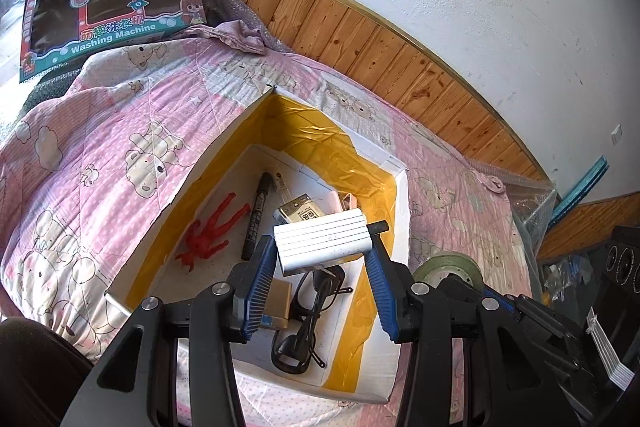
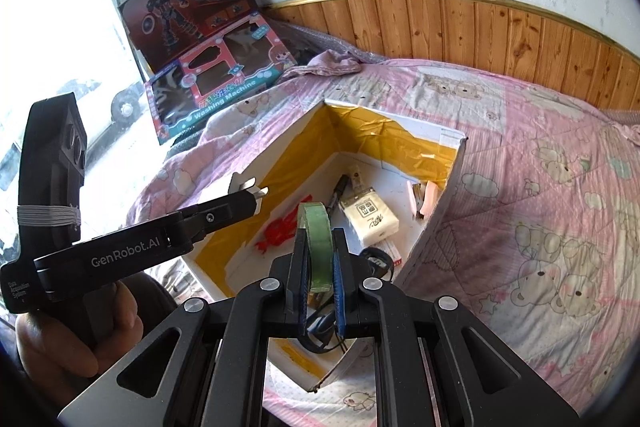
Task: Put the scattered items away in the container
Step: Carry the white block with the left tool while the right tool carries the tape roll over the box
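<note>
A white box lined with yellow tape lies open on the pink quilt. My left gripper hovers over it, shut on a white ribbed plug adapter; the adapter's metal prongs show in the right wrist view. My right gripper is shut on a green tape roll, held upright above the box's near edge. Inside the box lie a red toy figure, a black marker, a tissue pack, black glasses, a small tan box and a pink item.
A quilt printed with bears covers the bed around the box. Two toy boxes lean at the head end by the window. Wood panelling runs along the wall. A hand holds the left gripper's handle.
</note>
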The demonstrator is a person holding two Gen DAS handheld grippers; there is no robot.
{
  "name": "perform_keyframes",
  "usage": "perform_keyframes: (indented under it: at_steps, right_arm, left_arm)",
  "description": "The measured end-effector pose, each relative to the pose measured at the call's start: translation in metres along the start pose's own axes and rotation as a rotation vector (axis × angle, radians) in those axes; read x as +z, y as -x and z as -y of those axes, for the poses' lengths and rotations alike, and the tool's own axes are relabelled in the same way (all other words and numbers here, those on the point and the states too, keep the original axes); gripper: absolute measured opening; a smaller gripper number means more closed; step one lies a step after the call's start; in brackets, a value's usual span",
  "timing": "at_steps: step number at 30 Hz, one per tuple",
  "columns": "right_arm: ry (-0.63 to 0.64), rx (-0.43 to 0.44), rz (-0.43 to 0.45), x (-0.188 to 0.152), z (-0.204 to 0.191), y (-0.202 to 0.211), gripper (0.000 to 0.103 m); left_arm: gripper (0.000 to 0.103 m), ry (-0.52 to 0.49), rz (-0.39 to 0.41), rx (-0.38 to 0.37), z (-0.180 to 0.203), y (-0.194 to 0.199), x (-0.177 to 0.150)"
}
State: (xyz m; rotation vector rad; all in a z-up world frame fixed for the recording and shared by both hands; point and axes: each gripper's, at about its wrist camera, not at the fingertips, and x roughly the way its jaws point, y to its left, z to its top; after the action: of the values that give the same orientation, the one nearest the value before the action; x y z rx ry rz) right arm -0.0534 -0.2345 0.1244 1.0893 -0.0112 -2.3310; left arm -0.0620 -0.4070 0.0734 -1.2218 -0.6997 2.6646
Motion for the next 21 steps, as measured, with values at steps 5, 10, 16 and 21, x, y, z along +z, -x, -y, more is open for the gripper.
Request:
perform_keyframes:
  at_steps: [5,10,16,21]
  right_arm:
    - [0.023,-0.008,0.0,0.016,0.001,-0.008,0.011]
    - [0.054,-0.014,-0.001,0.029,0.0,-0.017,0.011]
    - [0.066,-0.007,-0.014,0.044,0.0,-0.031,0.011]
    - [0.076,-0.02,-0.031,0.059,0.005,-0.047,0.011]
  left_arm:
    - [0.047,0.018,0.002,0.011,-0.01,-0.003,0.005]
    - [0.047,0.029,0.005,0.018,-0.017,-0.006,0.01]
    - [0.047,0.037,0.007,0.027,-0.024,-0.01,0.015]
    - [0.047,0.021,0.001,0.049,-0.027,-0.013,0.016]
